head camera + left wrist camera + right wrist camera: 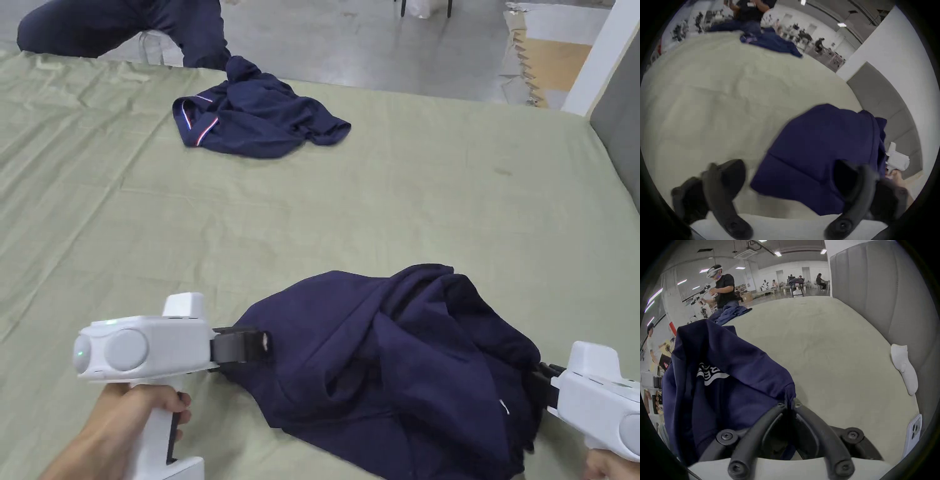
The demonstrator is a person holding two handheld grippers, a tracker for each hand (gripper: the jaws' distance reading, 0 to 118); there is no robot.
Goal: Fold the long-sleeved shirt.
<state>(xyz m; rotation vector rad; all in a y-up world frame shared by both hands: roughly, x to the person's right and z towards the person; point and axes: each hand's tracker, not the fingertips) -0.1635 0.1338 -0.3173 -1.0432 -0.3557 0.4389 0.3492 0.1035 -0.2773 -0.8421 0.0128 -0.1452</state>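
Note:
The long-sleeved navy shirt [400, 369] lies crumpled in a heap on the green sheet [406, 200] near the front edge. My left gripper [259, 344] sits at the shirt's left edge. In the left gripper view my left gripper [789, 165] is open, jaws wide apart, with the shirt's [818, 146] edge reaching in between them. My right gripper [540, 381] is at the shirt's right side. In the right gripper view my right gripper [790, 404] is shut on a fold of the shirt [730, 369], which bunches up to its left with white print showing.
A second navy garment [256, 119] with striped trim lies at the far side, next to a person [125, 25] at the edge. A grey padded panel [619, 125] borders the right. A white sock [903, 368] and a phone [914, 430] lie by that panel.

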